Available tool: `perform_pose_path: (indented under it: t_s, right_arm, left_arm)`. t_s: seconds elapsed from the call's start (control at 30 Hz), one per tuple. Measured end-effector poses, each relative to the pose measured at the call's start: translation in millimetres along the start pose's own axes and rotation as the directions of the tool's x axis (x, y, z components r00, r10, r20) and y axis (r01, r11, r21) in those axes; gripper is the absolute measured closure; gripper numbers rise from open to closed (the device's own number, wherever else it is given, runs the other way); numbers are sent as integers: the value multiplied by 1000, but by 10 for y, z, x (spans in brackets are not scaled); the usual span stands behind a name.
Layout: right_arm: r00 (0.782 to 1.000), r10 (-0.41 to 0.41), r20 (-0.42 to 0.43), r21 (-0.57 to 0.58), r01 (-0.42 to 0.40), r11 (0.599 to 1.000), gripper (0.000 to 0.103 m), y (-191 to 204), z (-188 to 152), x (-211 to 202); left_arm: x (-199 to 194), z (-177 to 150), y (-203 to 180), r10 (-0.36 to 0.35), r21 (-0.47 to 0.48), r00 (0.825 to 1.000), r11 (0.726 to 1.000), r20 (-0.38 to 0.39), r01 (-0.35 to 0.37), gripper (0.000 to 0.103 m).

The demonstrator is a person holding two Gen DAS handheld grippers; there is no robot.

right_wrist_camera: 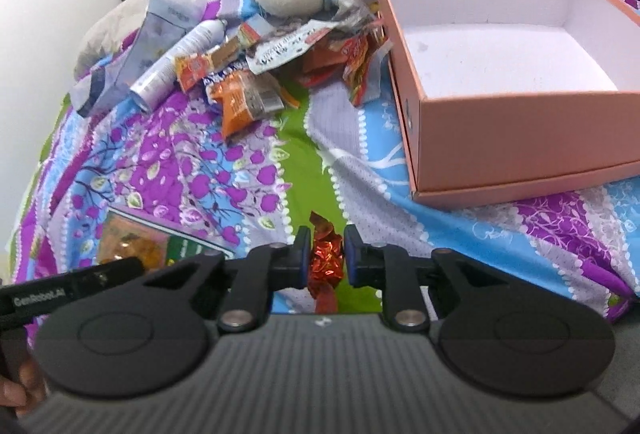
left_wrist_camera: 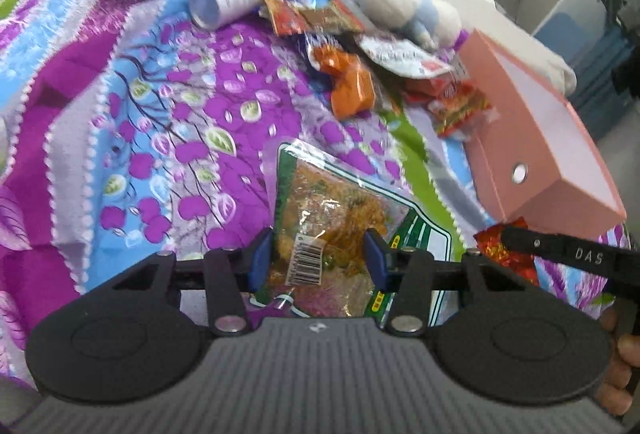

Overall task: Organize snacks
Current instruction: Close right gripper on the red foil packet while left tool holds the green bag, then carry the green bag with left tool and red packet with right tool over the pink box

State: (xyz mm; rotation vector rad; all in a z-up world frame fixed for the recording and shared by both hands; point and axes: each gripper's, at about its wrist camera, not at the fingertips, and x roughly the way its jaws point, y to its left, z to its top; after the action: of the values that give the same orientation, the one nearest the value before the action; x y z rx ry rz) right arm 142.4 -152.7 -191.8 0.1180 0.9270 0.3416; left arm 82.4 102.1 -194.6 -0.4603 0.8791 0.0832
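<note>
Right wrist: red candy (right_wrist_camera: 326,258) in gripper (right_wrist_camera: 327,256)

Loose snack packets (right_wrist_camera: 256,74) heaped beside open pink box (right_wrist_camera: 520,130)

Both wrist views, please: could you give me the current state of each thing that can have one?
Left gripper: shut on the clear green-edged bag of fried snack.
Right gripper: shut on the red foil-wrapped candy.
Pink cardboard box: open, lidless, nothing inside.
White cylindrical spray can: lying on its side.
Orange snack packet: lying in the pile, sealed.
</note>
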Motion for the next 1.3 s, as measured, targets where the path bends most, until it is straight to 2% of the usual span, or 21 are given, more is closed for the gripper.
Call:
perform_pose_path:
  t_s: [0.33,0.6,1.07,1.3]
  right_arm:
    - [994,44,98,-55,-38,998,82,195,209,-479]
    - [973,80,219,-72,-65,995,82,255,489,-972]
    - [920,32,391,-60,-9,998,82,4,867,-1561]
    - [906,-26,422,-11,34,999,82,-320,1027,-1645]
  left_arm:
    - [-454,282,-209,-21,-18,996,1000,84,23,49]
    - [-731,577,-493,-75,3,986,997,146,76,49]
    - [-1078,1114,-1308,-174,132,956,980,236,146,50]
    - [-926,1295,-1828,-230,195,950,962,212,190,50]
